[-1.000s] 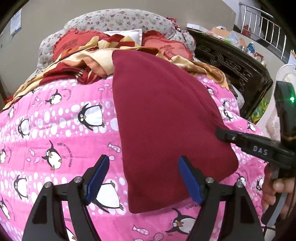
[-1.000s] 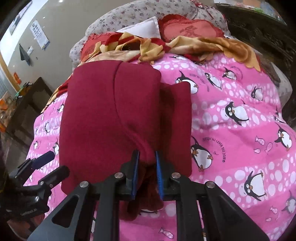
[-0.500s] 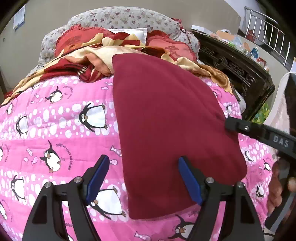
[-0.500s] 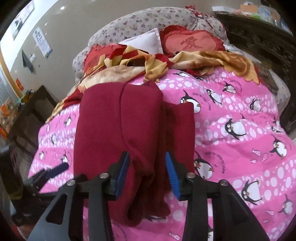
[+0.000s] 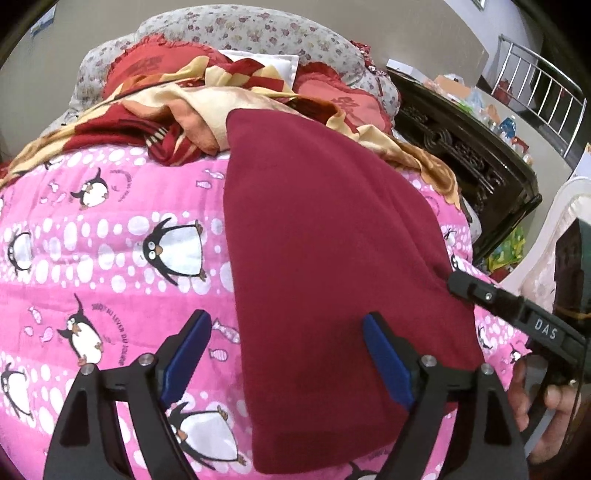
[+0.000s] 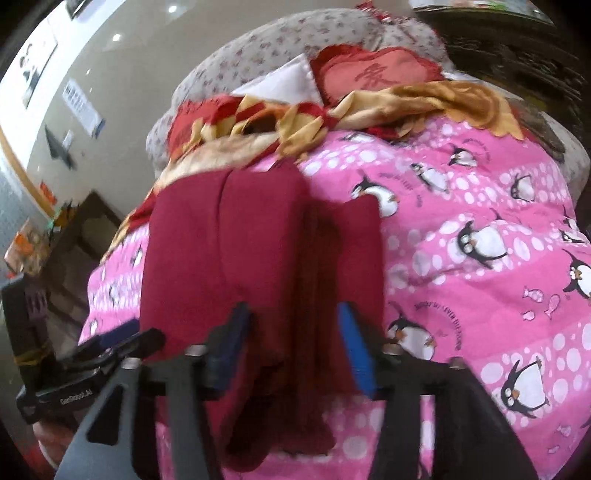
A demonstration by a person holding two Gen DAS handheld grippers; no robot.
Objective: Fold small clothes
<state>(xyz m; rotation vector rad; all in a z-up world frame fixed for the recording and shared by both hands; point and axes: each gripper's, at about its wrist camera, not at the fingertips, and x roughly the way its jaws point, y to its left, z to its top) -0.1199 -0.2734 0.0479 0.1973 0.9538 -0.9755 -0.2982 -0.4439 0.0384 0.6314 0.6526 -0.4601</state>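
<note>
Pink penguin-print quilt [image 5: 110, 258], dark red folded garment [image 5: 325, 258] flat on it, rumpled red-and-yellow blanket [image 5: 192, 110] beyond.

garment [image 5: 325, 266] on quilt [image 5: 110, 266] | rumpled blanket [image 5: 177, 107] behind garment | pillows [image 5: 240, 33] behind blanket

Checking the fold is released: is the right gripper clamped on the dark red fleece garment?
No, the right gripper stands open, its blue pads apart, having just opened around the dark red fleece garment.

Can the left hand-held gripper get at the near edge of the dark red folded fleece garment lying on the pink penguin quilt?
Probably yes. The left hand-held gripper is open right at the dark red folded fleece garment, and nothing lies between them on the pink penguin quilt.
</note>
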